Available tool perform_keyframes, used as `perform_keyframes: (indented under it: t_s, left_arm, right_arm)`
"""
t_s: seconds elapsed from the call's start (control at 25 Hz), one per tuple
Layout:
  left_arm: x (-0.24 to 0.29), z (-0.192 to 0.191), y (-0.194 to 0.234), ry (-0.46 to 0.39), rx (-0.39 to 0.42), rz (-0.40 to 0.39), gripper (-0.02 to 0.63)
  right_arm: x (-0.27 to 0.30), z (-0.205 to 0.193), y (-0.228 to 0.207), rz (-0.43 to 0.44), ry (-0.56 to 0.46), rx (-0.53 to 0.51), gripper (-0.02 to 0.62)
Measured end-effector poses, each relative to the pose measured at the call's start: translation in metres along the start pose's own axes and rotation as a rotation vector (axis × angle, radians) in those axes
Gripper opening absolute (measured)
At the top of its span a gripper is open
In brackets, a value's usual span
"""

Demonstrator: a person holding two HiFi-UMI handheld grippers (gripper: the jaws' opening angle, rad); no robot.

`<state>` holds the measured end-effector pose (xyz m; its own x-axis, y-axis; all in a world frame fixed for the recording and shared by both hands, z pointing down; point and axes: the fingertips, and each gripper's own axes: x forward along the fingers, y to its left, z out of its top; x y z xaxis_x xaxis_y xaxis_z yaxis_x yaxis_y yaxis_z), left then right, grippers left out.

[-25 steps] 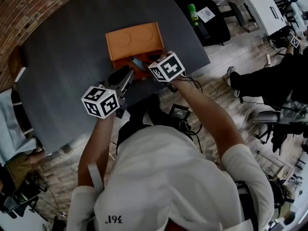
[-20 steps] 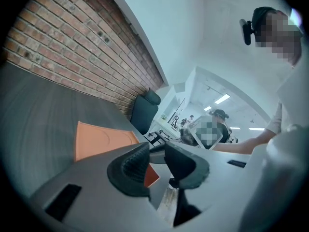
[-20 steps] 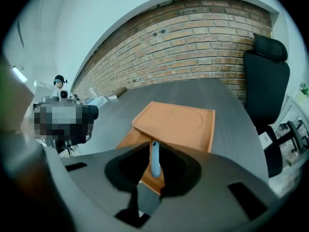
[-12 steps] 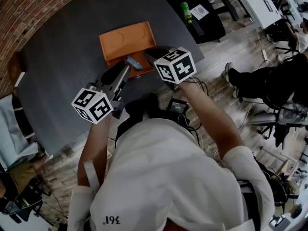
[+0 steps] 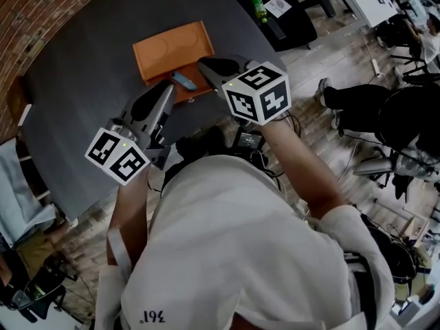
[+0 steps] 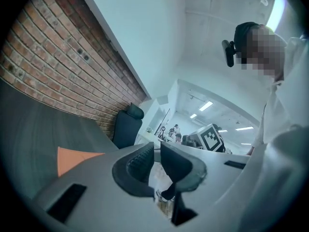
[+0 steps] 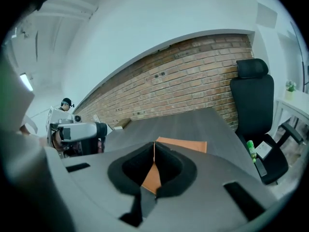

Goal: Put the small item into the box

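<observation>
Noted: small blue item (image 5: 183, 81) inside orange box (image 5: 165, 50) (placement judged complete); left tool (image 6: 157, 154) closing on nothing, right tool (image 7: 154, 153) pressed together, empty.

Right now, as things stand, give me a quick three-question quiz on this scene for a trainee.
1. True or false: the right claw is holding the small blue item.
2. What colour is the box? A green, B orange, C white.
3. Fill in: the box rests on a dark grey ___.

Key: 1 false, that claw is shut and empty, and the item lies at the box's near edge; 2 B; 3 table.
</observation>
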<state>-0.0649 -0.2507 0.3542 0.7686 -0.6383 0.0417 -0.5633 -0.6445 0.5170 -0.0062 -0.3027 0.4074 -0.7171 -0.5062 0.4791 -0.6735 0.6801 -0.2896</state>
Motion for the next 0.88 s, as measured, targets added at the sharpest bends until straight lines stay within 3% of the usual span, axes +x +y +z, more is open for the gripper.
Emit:
perform_keyframes:
  t_s: [0.88]
  left_arm:
    - [-0.033,0.044,-0.050,-0.093,0.092,-0.065,0.044]
  right_arm:
    - [-0.079,0.051,0.024,-0.052,-0.209,-0.027,0.012]
